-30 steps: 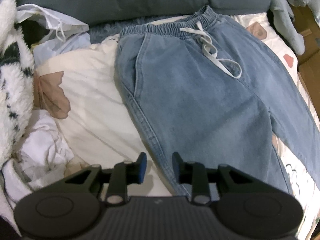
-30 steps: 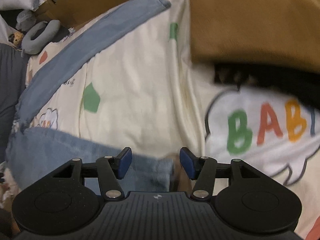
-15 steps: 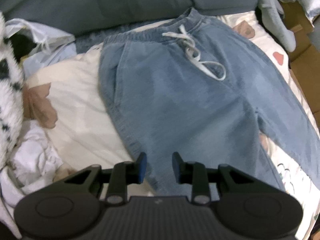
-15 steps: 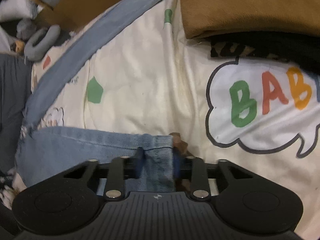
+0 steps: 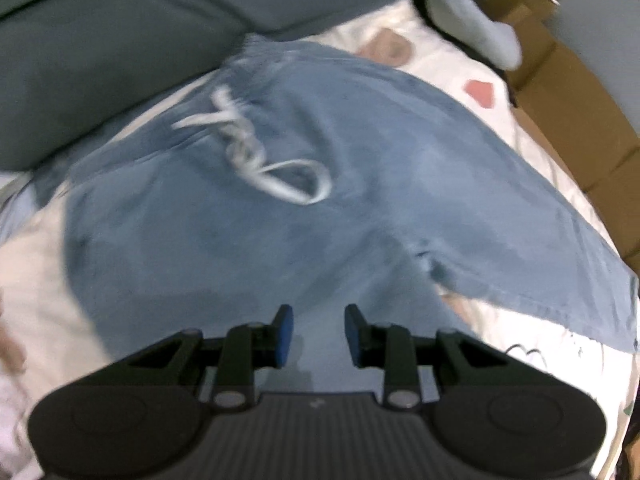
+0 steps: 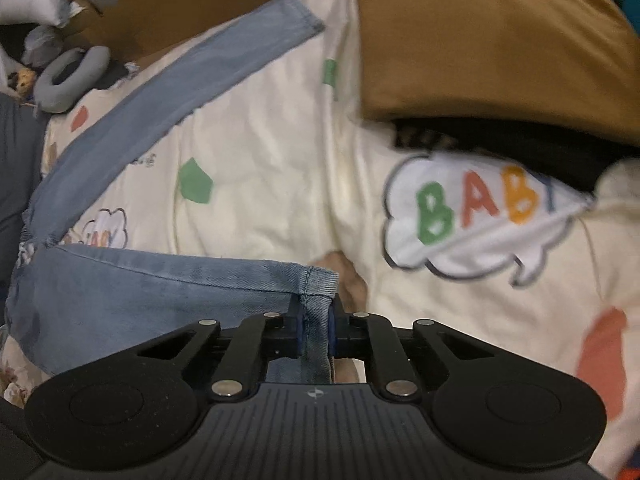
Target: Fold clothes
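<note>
Light blue jeans [image 5: 280, 220] with a white drawstring [image 5: 276, 172] lie spread flat on the bed, blurred in the left wrist view. My left gripper [image 5: 319, 320] hovers over the upper leg near the crotch, its jaws apart with nothing between them. In the right wrist view my right gripper [image 6: 316, 312] is closing its jaws on the hem [image 6: 318, 280] of the nearer leg, and the pads press the denim, which is raised a little off the sheet. The other leg [image 6: 160, 92] stretches away to the upper right.
A cream sheet [image 6: 280, 140] with a "BABY" cloud print [image 6: 472, 208] covers the bed. A folded brown cloth [image 6: 480, 40] lies over dark clothes at the right. Grey bedding [image 5: 120, 20], a grey plush toy [image 5: 480, 28] and cardboard boxes [image 5: 580, 100] border the far side.
My left gripper slid from the jeans' left edge to over their middle. My right gripper's jaws came together on the leg hem and raised it.
</note>
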